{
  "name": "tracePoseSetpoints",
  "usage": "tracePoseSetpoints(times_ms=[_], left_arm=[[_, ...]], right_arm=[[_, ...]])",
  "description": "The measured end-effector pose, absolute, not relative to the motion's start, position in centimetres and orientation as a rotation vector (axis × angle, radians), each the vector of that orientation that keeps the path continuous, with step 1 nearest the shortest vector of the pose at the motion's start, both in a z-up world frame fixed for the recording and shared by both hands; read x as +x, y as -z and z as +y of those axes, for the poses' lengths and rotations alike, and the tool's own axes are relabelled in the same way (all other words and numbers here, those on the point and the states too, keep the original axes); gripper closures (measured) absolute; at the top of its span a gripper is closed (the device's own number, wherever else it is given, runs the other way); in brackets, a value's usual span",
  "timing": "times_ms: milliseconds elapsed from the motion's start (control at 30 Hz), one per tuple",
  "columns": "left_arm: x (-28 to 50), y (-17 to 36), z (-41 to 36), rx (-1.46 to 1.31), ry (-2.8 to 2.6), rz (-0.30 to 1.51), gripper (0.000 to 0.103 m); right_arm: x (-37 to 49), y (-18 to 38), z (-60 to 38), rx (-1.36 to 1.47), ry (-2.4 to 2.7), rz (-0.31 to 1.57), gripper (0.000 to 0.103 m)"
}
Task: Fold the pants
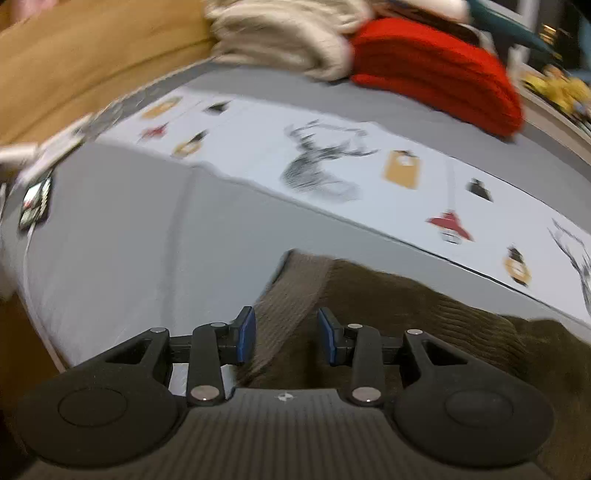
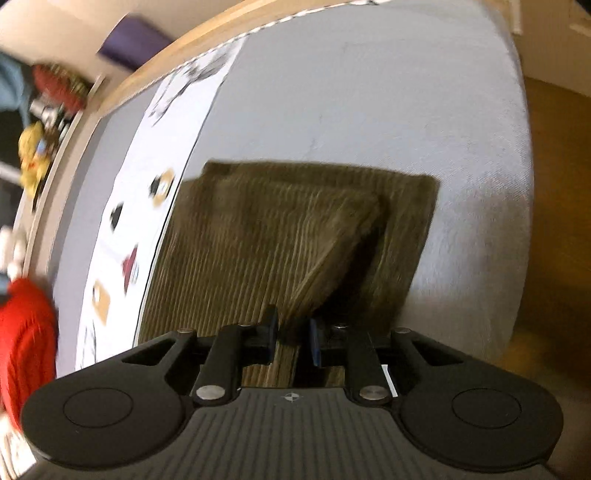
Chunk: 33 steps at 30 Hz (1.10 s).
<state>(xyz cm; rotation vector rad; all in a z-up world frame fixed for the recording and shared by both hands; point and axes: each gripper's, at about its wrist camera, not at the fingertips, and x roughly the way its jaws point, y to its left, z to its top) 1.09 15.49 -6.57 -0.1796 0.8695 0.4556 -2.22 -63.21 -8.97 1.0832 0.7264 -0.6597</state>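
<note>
Olive-brown corduroy pants (image 2: 280,236) lie partly folded on a grey bed (image 2: 369,92). In the right wrist view my right gripper (image 2: 293,334) is shut on a raised fold of the pants, lifting an edge above the lower layer. In the left wrist view my left gripper (image 1: 286,334) is open, its blue-padded fingers (image 1: 246,332) standing either side of a lighter strip of the pants (image 1: 406,314), just above the fabric.
A white printed cloth (image 1: 332,162) with deer and tag pictures runs across the bed behind the pants. A red knit (image 1: 443,70) and a beige knit (image 1: 280,33) are piled at the far side. The wooden floor (image 2: 554,184) lies beyond the bed's right edge.
</note>
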Motion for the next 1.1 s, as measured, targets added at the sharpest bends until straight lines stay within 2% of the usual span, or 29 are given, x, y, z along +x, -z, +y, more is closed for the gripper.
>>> tracePoseSetpoints(times_ms=[167, 333, 367, 400, 567, 633, 733, 800, 900, 1000, 1100], left_arm=[[2.1, 6.8, 11.8, -0.102, -0.252, 0.874, 0.052], [2.4, 8.4, 8.7, -0.05, -0.112, 0.942, 0.052], [2.5, 8.5, 8.4, -0.038, -0.108, 0.945, 0.052], [2.5, 8.6, 8.2, -0.033, -0.106, 0.95, 0.052], [2.9, 9.3, 8.7, -0.067, -0.104, 0.984, 0.052], [3.2, 9.9, 8.7, -0.051, -0.104, 1.011, 0.052], [3.1, 10.3, 8.9, -0.036, -0.117, 1.035, 0.052], [3.0, 10.3, 9.4, -0.056, -0.127, 1.03, 0.052], [3.0, 10.6, 10.1, -0.074, -0.149, 1.04, 0.052], [2.9, 14.0, 12.1, -0.112, -0.214, 1.227, 0.048], [2.8, 13.4, 12.4, -0.123, -0.206, 1.227, 0.048]], right_arm=[[-2.1, 9.2, -64.7, 1.091, 0.745, 0.676, 0.083], [-1.7, 9.6, -64.9, 1.062, 0.782, 0.687, 0.083], [-1.5, 9.3, -64.8, 1.026, 0.774, 0.698, 0.089], [-1.2, 8.8, -64.4, 0.976, 0.76, 0.699, 0.091], [-2.9, 3.4, -62.2, 0.777, 0.785, 0.494, 0.096], [-3.9, 4.4, -63.0, 0.804, 0.924, 0.569, 0.095], [-4.8, 8.4, -65.1, 1.024, 0.982, 0.732, 0.093], [-5.1, 8.1, -65.3, 1.024, 0.99, 0.694, 0.088], [-4.1, 6.1, -64.2, 0.871, 0.983, 0.673, 0.086], [-4.0, 4.9, -63.2, 0.797, 1.022, 0.635, 0.083], [-4.0, 3.9, -62.5, 0.748, 1.047, 0.59, 0.08]])
